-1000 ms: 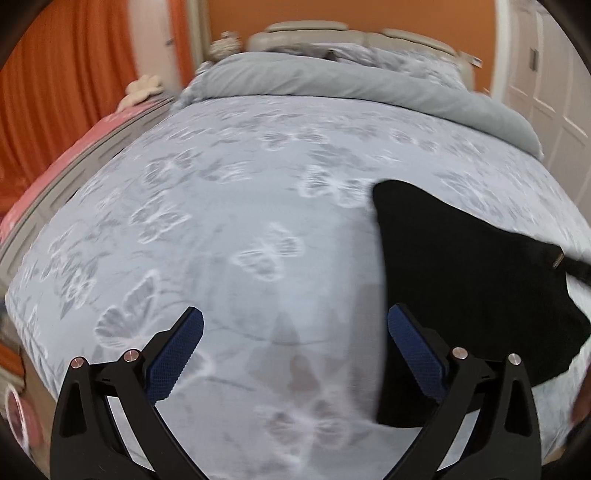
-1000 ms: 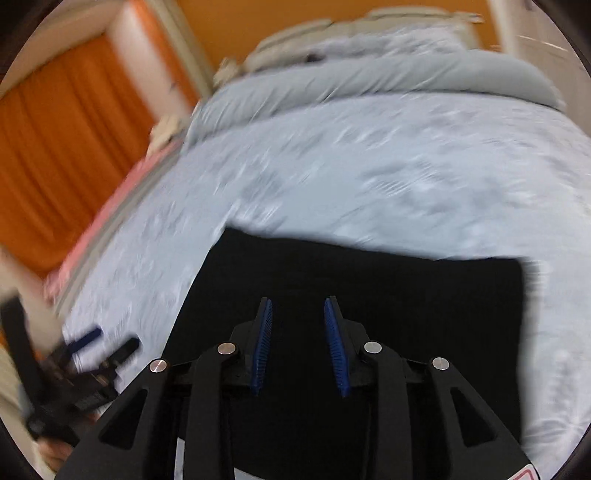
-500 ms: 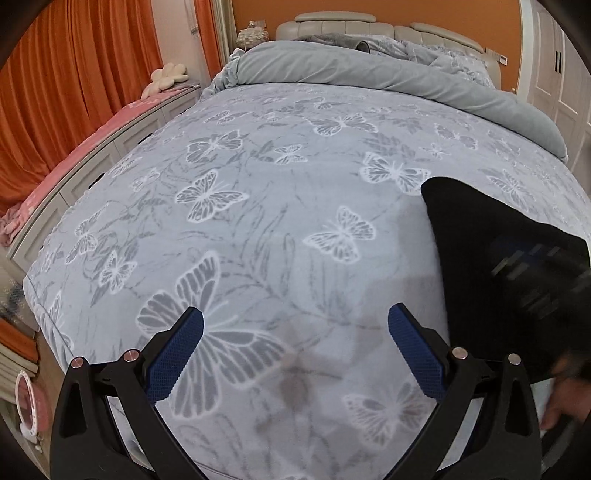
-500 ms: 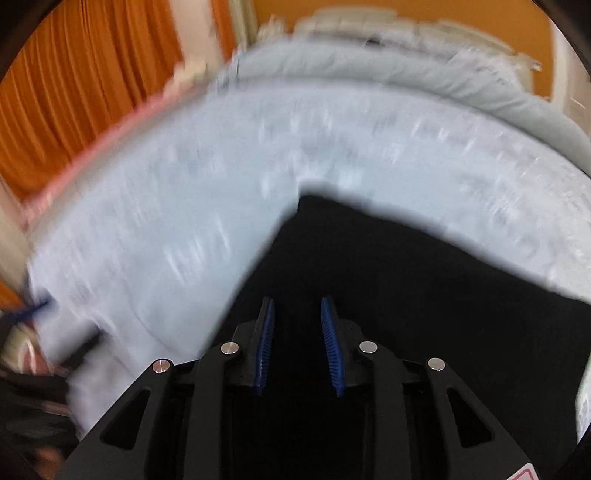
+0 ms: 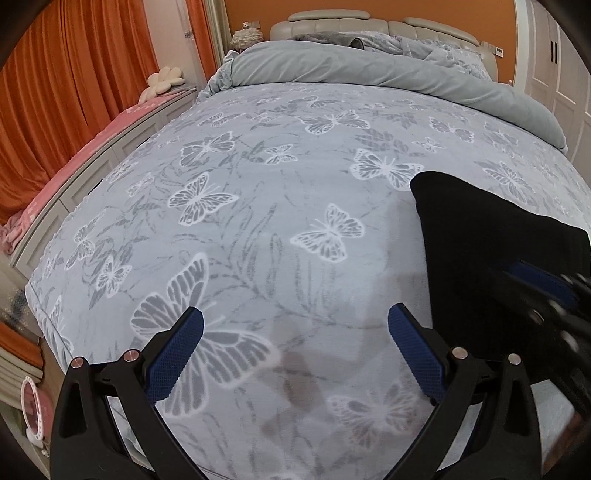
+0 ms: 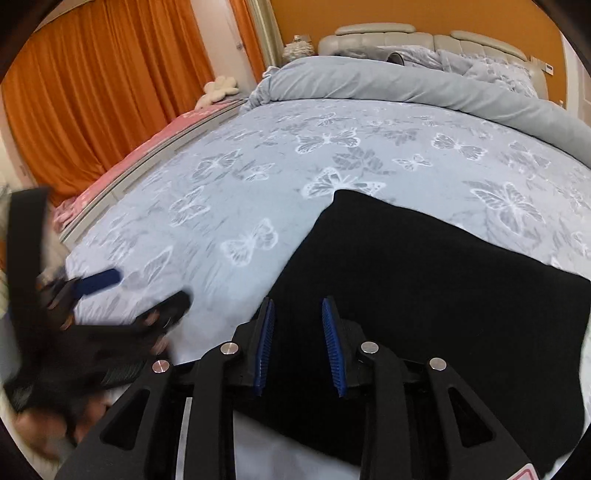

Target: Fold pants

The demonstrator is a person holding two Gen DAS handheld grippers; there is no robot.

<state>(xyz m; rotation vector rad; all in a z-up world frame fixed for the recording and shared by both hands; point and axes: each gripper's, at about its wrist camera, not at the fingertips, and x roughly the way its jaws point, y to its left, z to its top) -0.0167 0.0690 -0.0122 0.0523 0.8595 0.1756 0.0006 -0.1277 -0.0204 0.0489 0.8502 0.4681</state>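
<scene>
Pants: black, folded into a compact, flat, roughly rectangular block; edges are seen straight, one corner pointing toward the head of the bed; no waistband, leg or seam detail can be made out in the dark cloth
Pants, location: laid on the butterfly-print bedspread, near the foot edge of the bed, on its right side; seen at the right of the left wrist view
Left gripper: fingers held wide apart, nothing between the blue pads; positioned over bare bedspread, just left of the pants and not touching them; also seen blurred at the left of the right wrist view
Right gripper: fingers brought close, a narrow gap left between the blue pads; positioned over the near part of the pants; no cloth is seen pinched between the pads; contact with the cloth below cannot be told
Bedding: grey duvet bunched across the head end, before the padded headboard
Surroundings: orange curtain at the left
</scene>
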